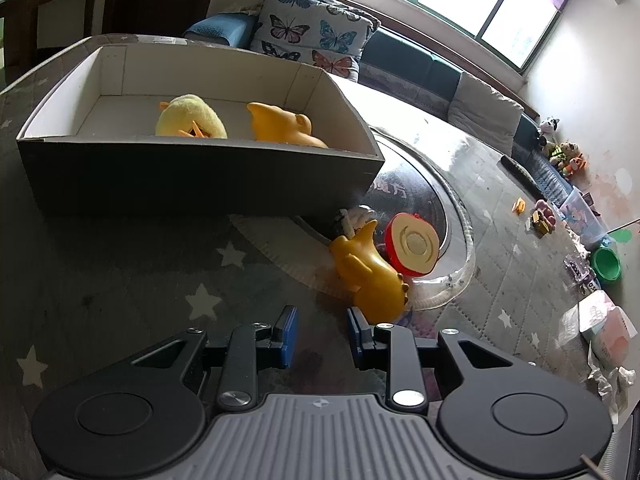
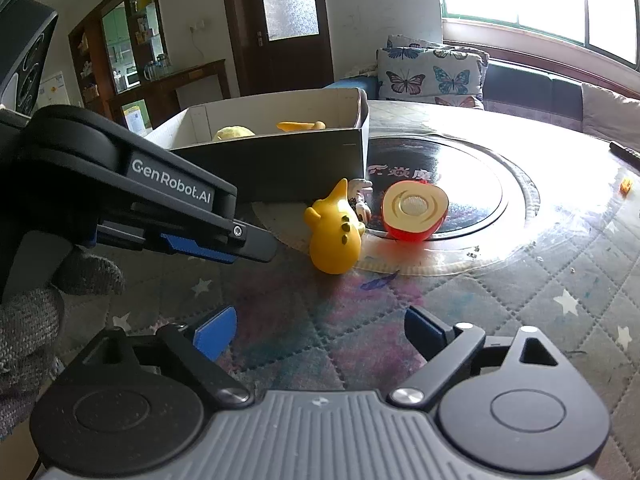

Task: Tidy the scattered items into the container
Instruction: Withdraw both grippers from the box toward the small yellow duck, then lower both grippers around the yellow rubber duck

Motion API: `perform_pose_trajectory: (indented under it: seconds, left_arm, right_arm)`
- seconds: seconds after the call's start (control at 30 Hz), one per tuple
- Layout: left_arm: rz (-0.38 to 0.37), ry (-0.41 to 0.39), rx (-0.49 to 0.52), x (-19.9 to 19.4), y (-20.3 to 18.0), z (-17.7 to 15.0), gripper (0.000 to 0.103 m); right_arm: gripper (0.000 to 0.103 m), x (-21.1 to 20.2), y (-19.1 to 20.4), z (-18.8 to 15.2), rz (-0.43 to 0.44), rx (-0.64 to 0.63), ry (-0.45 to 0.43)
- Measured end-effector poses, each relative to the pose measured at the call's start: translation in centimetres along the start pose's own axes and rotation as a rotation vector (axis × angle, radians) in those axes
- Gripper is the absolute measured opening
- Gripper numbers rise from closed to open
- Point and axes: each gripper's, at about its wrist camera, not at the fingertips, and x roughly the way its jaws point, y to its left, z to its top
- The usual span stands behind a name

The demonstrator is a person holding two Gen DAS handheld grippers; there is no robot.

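A dark cardboard box [image 1: 200, 176] with a white inside holds a yellow plush duck [image 1: 190, 118] and a yellow rubber toy [image 1: 286, 124]. In front of its right corner lie another yellow rubber toy [image 1: 368, 272], a red toy apple half [image 1: 412, 246] and a small white toy [image 1: 356, 216]. My left gripper [image 1: 322, 328] is open, narrowly, with nothing between its blue pads, just short of the yellow toy. My right gripper [image 2: 320, 330] is open wide and empty, nearer the table edge than the yellow toy [image 2: 334, 236] and apple half [image 2: 414, 210]. The left gripper [image 2: 256, 248] reaches in from the left.
A round glass turntable [image 2: 500, 240] sits mid-table on a quilted star-pattern cloth [image 2: 560, 300]. A gloved hand [image 2: 32, 320] holds the left gripper. A green bowl [image 1: 606, 264], a tissue pack [image 1: 604, 328] and small toys [image 1: 540, 220] lie far right. Butterfly pillows [image 1: 312, 36] lie behind the box.
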Motion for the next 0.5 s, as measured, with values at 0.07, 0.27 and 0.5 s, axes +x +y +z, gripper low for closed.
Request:
perform_pose_trajectory:
  seconds: [0.07, 0.27, 0.5]
  left_arm:
    - [0.002, 0.002, -0.001, 0.03, 0.05, -0.09, 0.03]
    - [0.006, 0.003, -0.01, 0.08, 0.33, -0.26, 0.03]
    - [0.009, -0.007, -0.017, -0.19, 0.52, -0.07, 0.03]
  right_arm:
    - [0.096, -0.04, 0.03, -0.04, -0.003, -0.001, -0.002]
    - [0.1, 0.16, 0.15, -0.18, -0.012, -0.001, 0.005]
    - [0.1, 0.2, 0.19, -0.26, -0.02, -0.003, 0.003]
